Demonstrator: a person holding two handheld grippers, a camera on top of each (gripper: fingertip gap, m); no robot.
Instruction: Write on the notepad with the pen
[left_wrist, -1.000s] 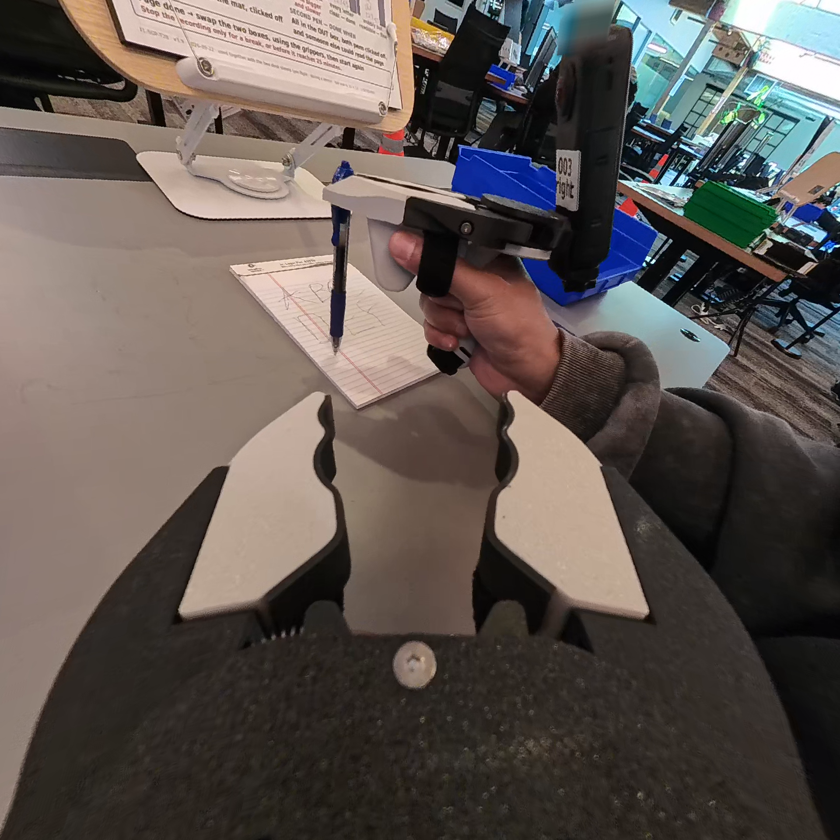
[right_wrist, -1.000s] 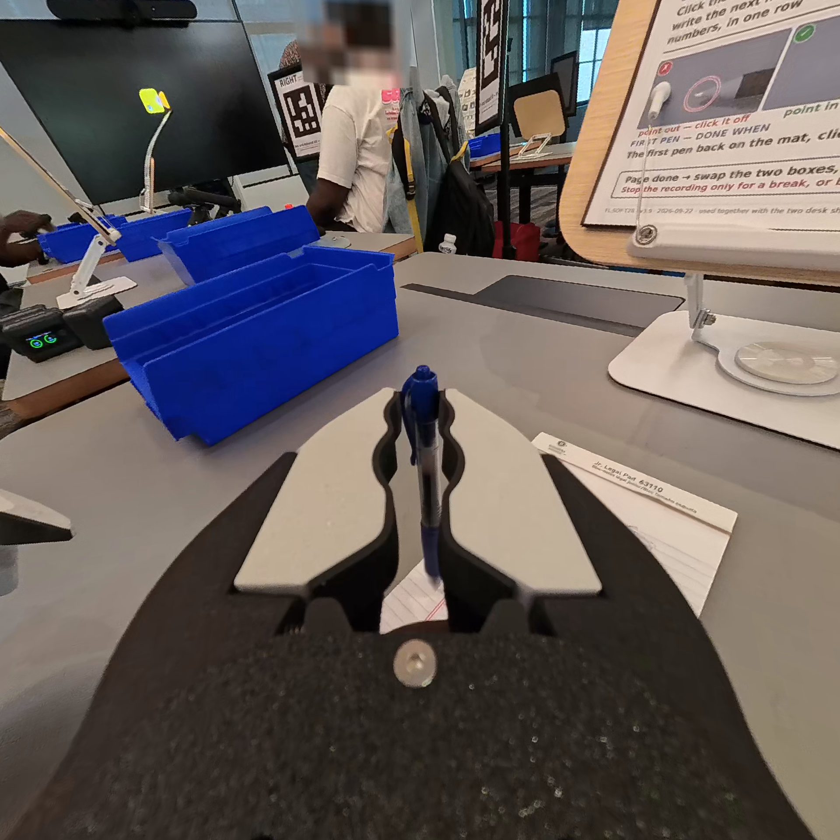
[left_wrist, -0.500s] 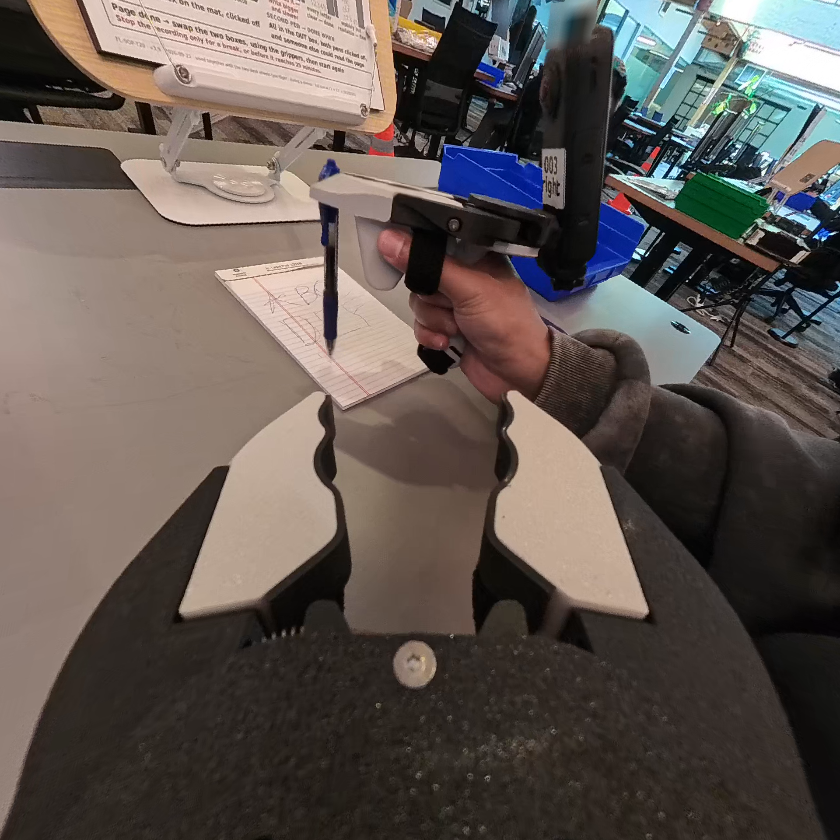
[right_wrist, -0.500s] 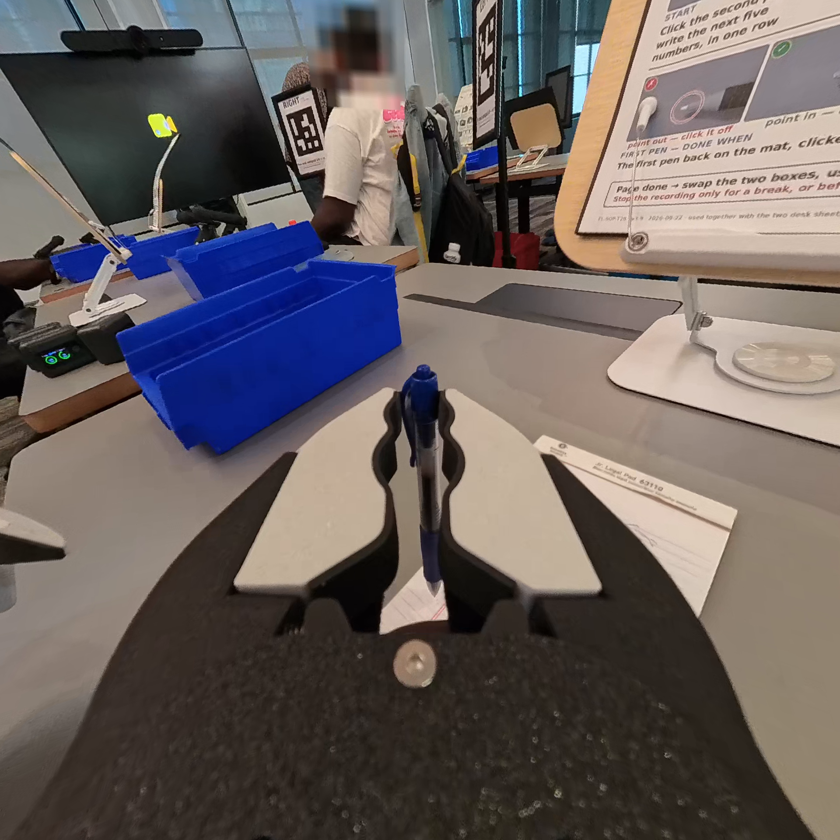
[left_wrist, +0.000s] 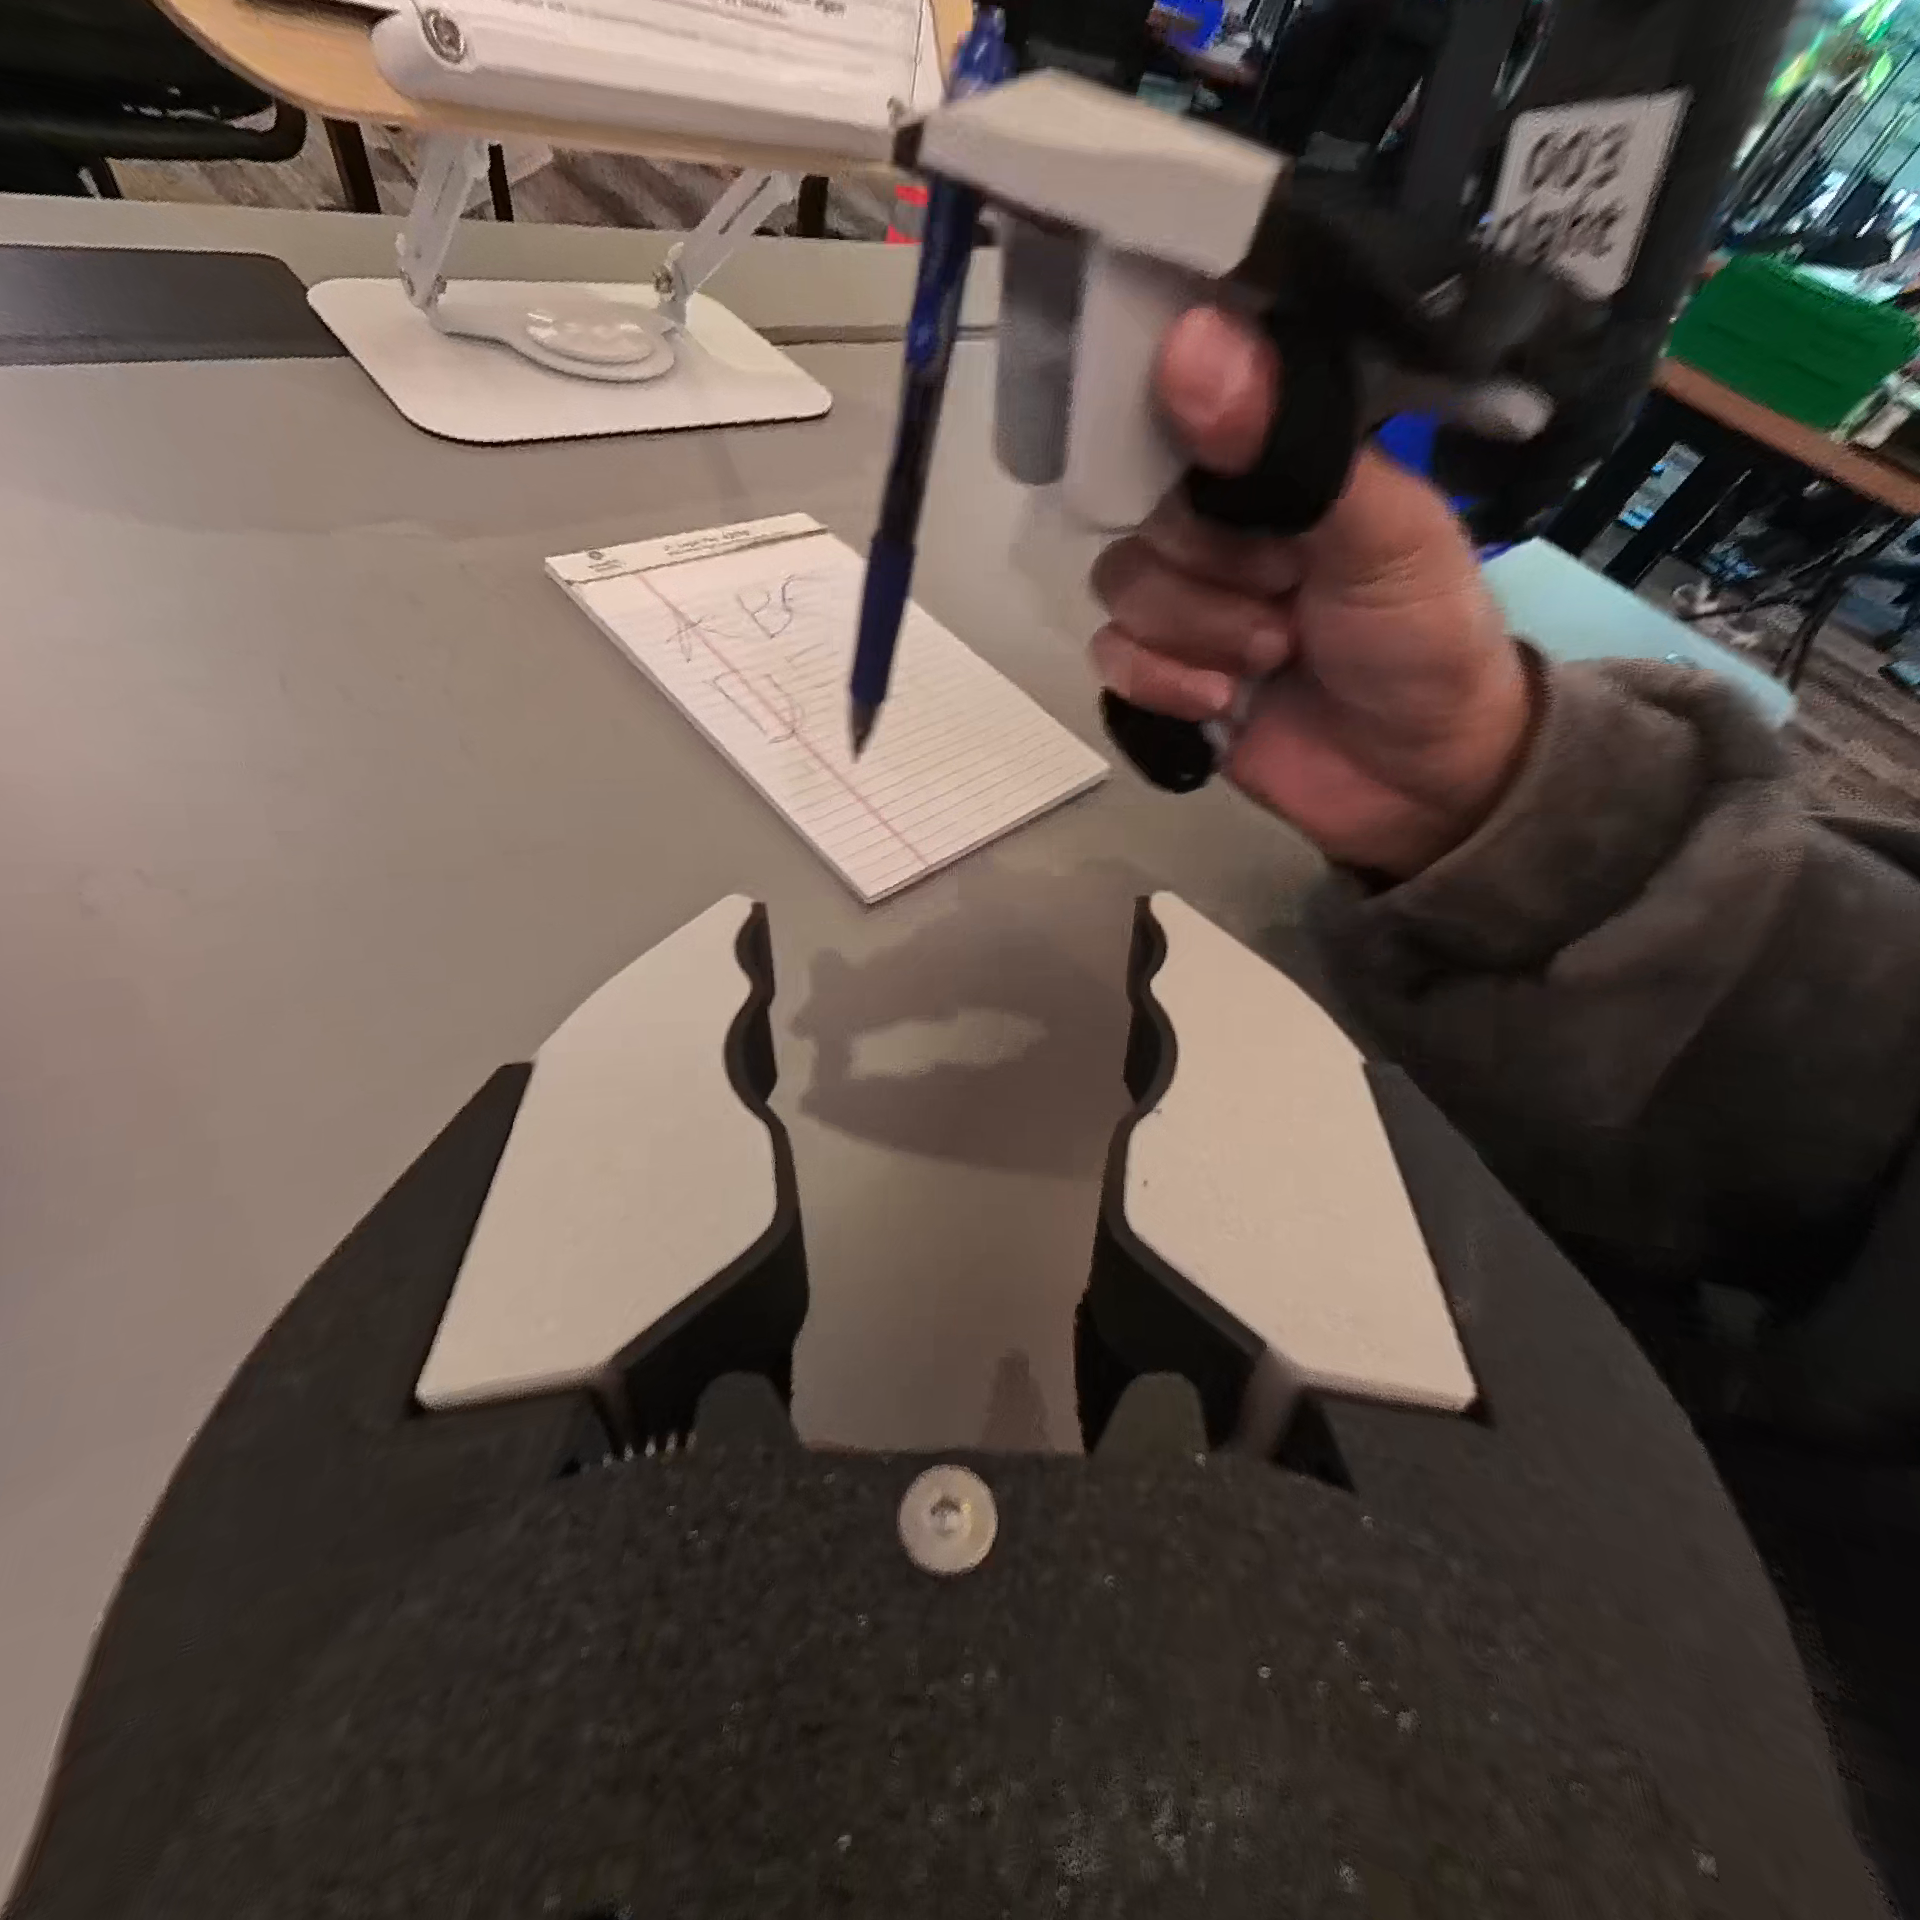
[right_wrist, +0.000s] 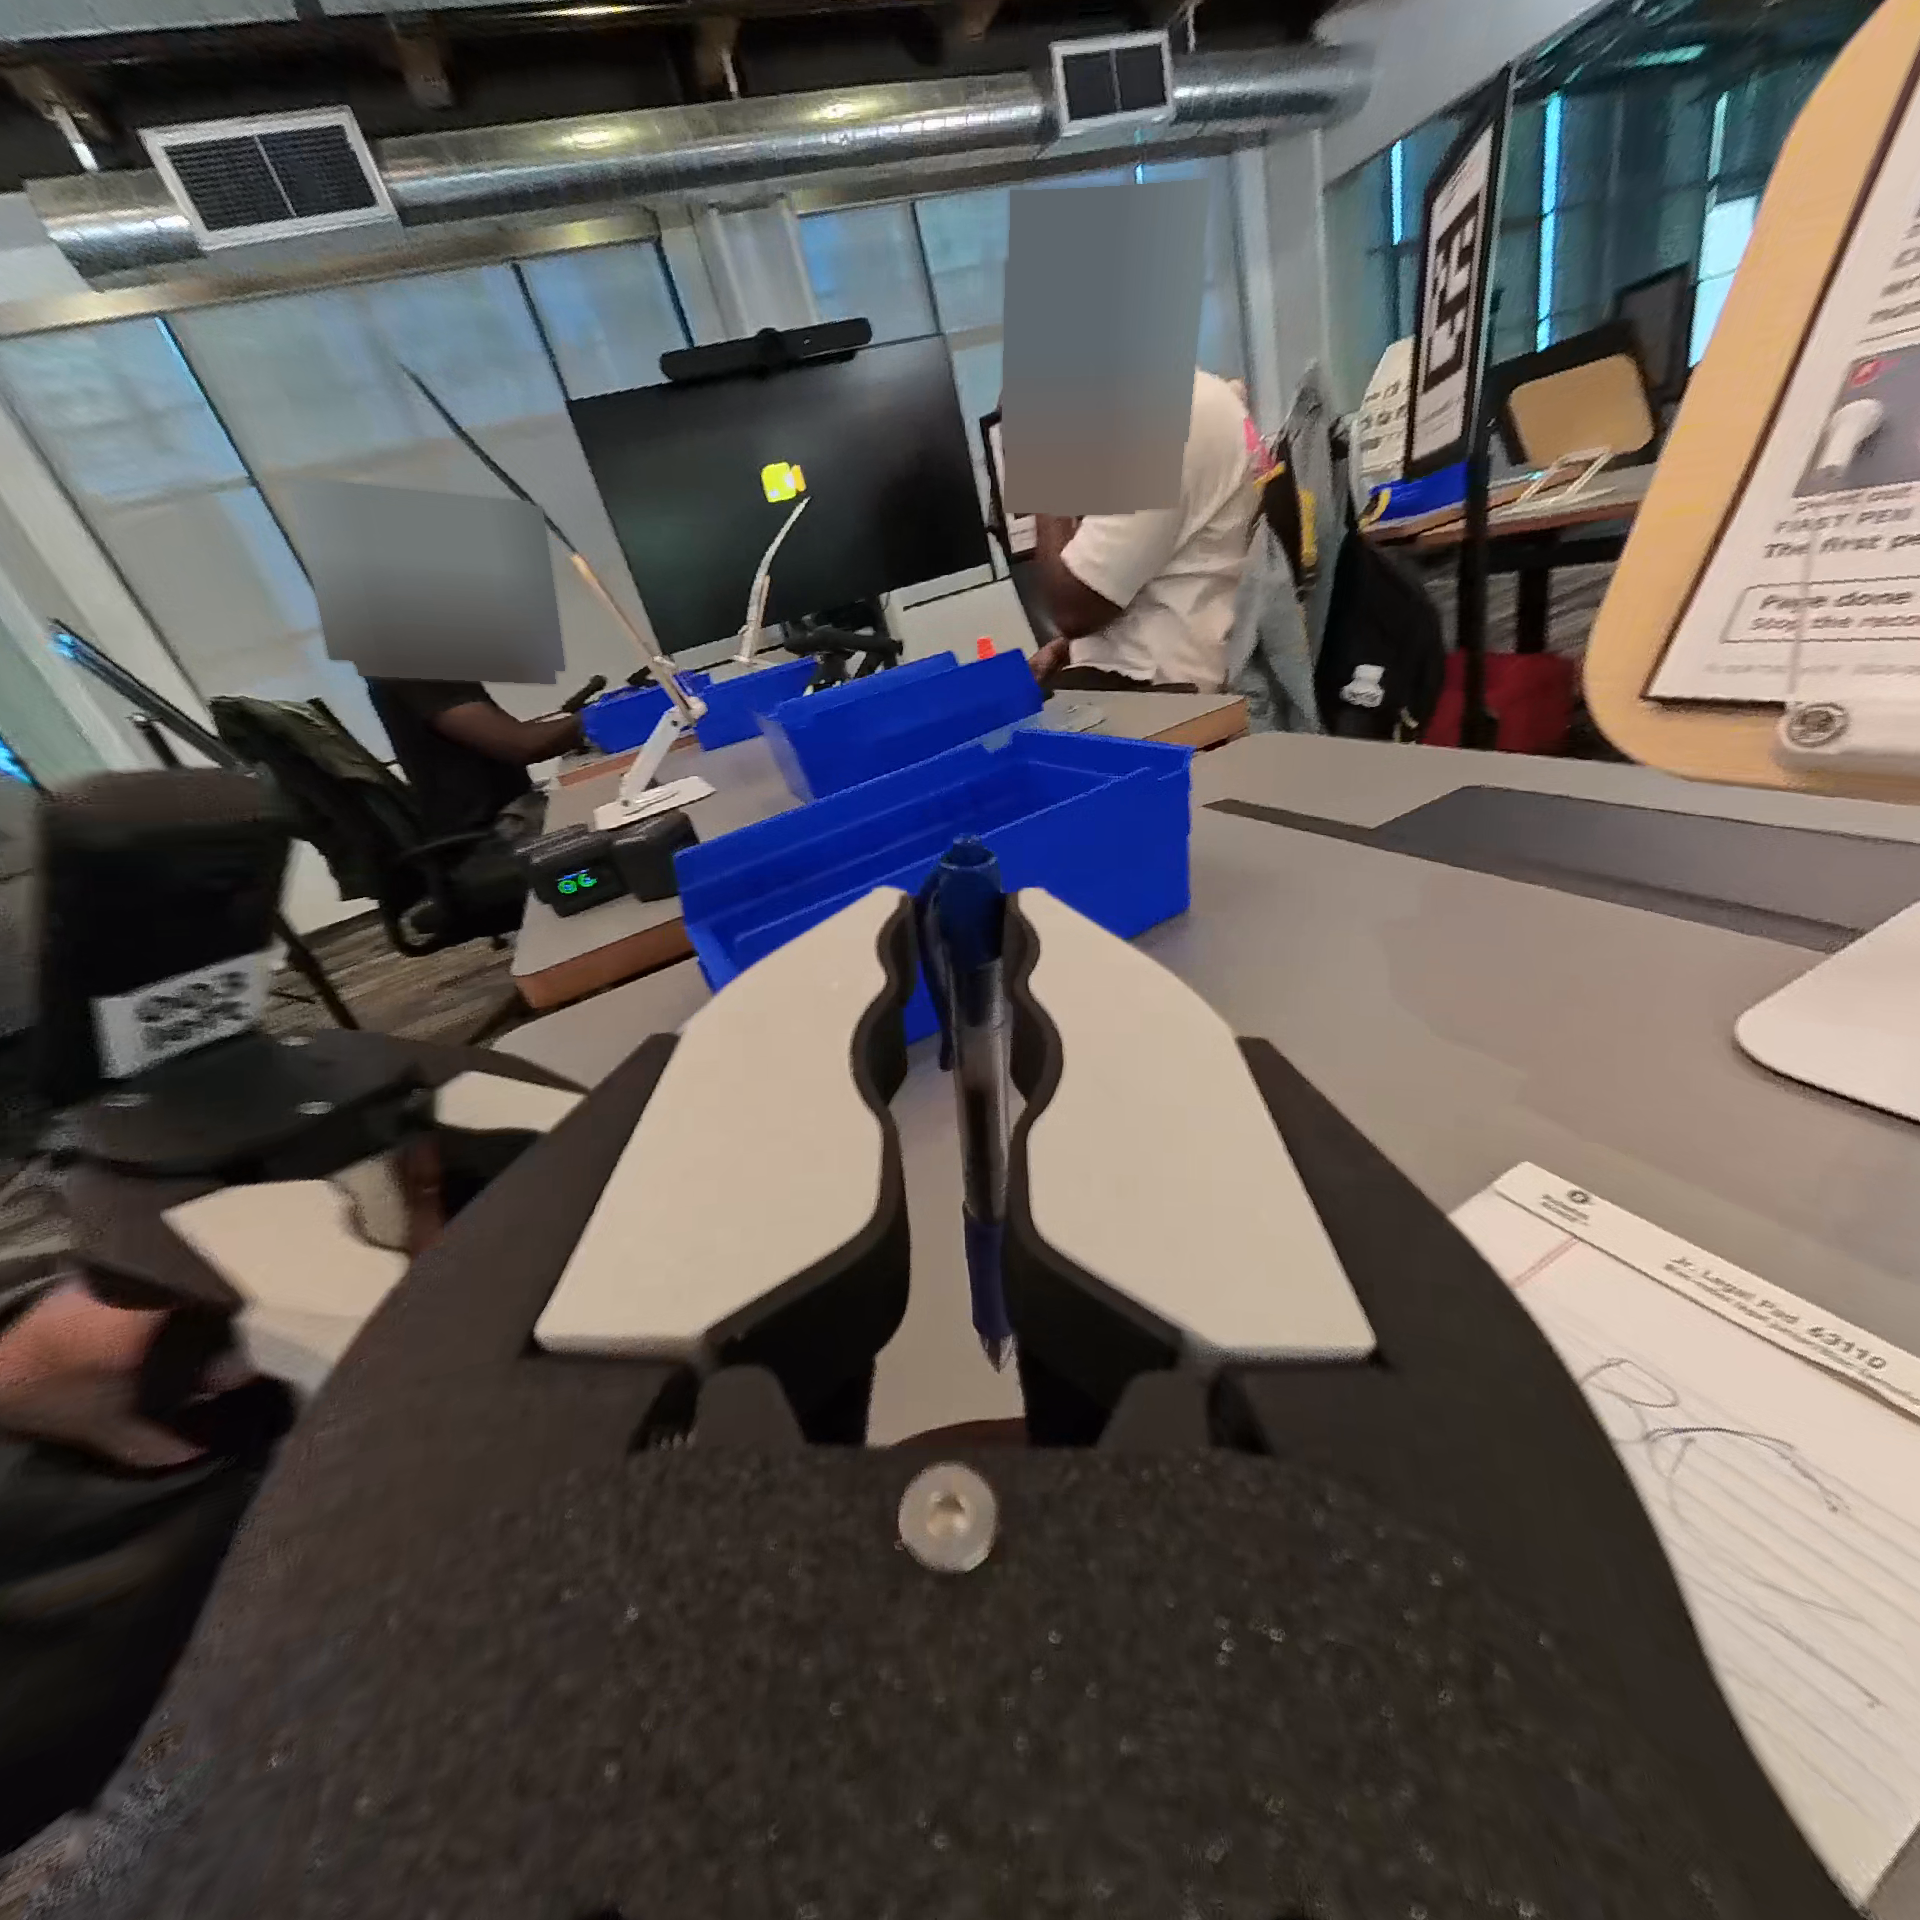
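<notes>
A white lined notepad (left_wrist: 831, 707) with blue scribbles lies on the grey table; it also shows at the right edge of the right wrist view (right_wrist: 1714, 1475). My right gripper (right_wrist: 961, 904) is shut on a blue pen (right_wrist: 977, 1122). In the left wrist view the right gripper (left_wrist: 935, 145) holds the pen (left_wrist: 899, 499) tilted, with its tip lifted above the pad. My left gripper (left_wrist: 951, 914) is open and empty, low over the table just in front of the pad's near corner.
A white stand (left_wrist: 571, 353) carrying a wooden instruction board (right_wrist: 1704, 499) sits behind the pad. A blue bin (right_wrist: 935, 852) stands on the table ahead of the right gripper. The holder's hand and grey sleeve (left_wrist: 1558, 883) are right of the pad. People sit at other tables. The grippers' ends are close to 12 cm from one another.
The right gripper has lifted and swung left with the pen, taking its tip off the paper and tilting it. The left gripper stays open and has moved closer to the pad.
</notes>
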